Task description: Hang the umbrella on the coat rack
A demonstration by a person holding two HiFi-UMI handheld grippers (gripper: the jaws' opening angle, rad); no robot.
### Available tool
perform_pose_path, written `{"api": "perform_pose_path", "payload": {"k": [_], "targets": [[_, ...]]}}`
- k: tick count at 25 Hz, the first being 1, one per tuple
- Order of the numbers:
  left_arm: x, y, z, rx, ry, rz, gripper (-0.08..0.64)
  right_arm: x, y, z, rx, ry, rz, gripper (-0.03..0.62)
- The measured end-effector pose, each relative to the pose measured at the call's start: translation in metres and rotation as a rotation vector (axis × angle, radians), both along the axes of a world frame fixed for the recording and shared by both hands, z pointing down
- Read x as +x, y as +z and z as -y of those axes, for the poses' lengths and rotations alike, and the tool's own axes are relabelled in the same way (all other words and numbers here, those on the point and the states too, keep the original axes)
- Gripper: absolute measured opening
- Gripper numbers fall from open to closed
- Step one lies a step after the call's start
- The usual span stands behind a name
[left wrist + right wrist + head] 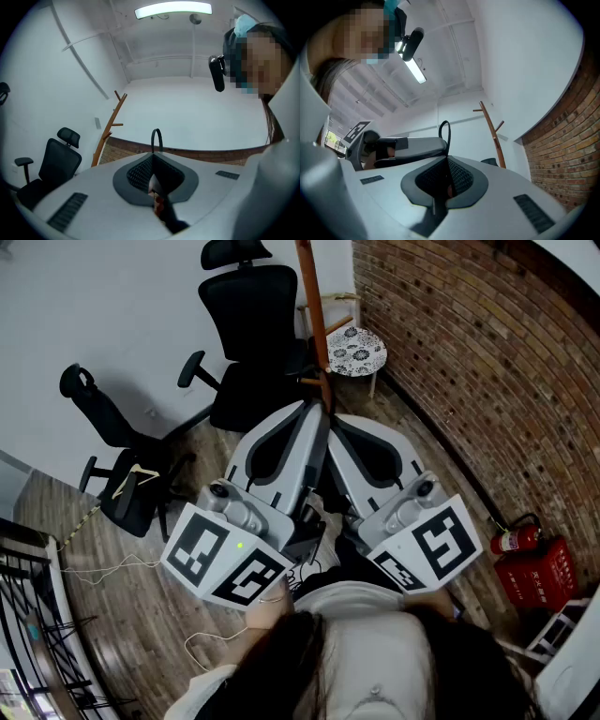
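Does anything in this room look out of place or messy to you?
A wooden clothes hanger rests on the small office chair, though the coat rack stands nearby. A loose cable trails over the floor. Nothing looks broken.

No word, number or brand could be read anywhere. The cubes on the left gripper (314,413) and right gripper (336,423) bore only black-and-white square markers, and any print on the red fire extinguisher (514,540) was too small to read.
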State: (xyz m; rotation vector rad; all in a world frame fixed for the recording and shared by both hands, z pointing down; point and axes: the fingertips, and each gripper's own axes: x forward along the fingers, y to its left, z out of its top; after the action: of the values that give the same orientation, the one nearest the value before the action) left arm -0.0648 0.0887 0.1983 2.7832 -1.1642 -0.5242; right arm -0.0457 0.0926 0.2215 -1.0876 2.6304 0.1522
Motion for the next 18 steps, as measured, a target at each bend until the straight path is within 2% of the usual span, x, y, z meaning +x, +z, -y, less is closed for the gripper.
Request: {"api": "perform_pose_path", "payload": {"k": [18], "targets": [[0.004,0.007,0.033,-0.034,-0.006,0.006,0.008,0.003,0.007,0.033,-0.038,0.01,0.001,0.038]]}}
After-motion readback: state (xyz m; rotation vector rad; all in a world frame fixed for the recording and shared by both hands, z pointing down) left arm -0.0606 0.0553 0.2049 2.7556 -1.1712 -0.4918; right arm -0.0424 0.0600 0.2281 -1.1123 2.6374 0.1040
